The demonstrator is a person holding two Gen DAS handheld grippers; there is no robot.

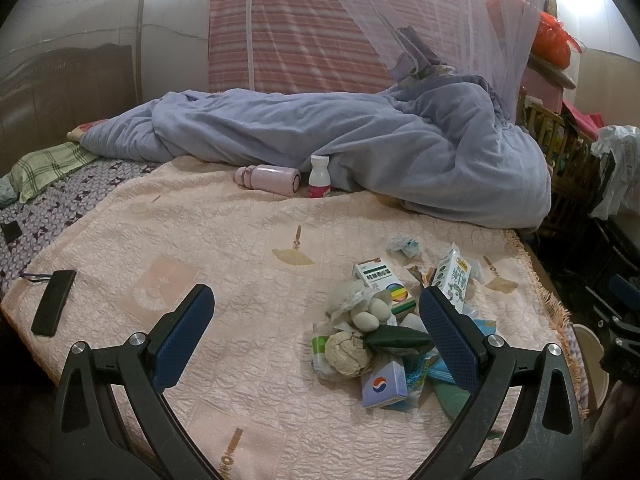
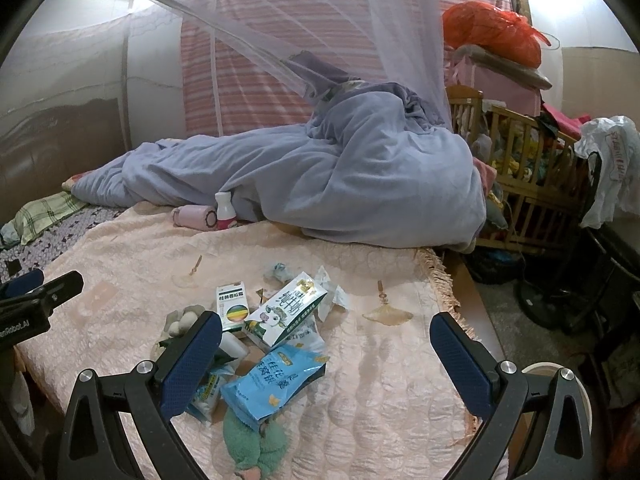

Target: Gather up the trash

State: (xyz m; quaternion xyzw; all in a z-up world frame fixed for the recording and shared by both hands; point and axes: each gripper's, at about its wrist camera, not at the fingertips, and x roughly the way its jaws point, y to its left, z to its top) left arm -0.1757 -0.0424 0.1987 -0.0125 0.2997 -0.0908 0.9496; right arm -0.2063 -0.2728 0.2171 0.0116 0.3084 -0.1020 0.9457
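Observation:
A pile of trash lies on the pink bedspread (image 1: 224, 240): a crumpled paper ball (image 1: 347, 354), a small carton with a rainbow stripe (image 1: 382, 282), a milk carton (image 1: 454, 276) and a box with a red-blue emblem (image 1: 384, 386). In the right wrist view the same heap shows the milk carton (image 2: 286, 310), a blue snack bag (image 2: 272, 386) and the rainbow carton (image 2: 232, 306). My left gripper (image 1: 316, 300) is open just above the heap's left side, nothing between its fingers. My right gripper (image 2: 326, 326) is open over the heap's right edge, also holding nothing.
A rumpled blue quilt (image 1: 340, 148) fills the back of the bed, with a pink flask (image 1: 270, 177) and a white bottle (image 1: 319, 178) in front. A black phone (image 1: 53, 302) lies at left. A wooden crib (image 2: 532, 168) and clutter stand to the right of the bed.

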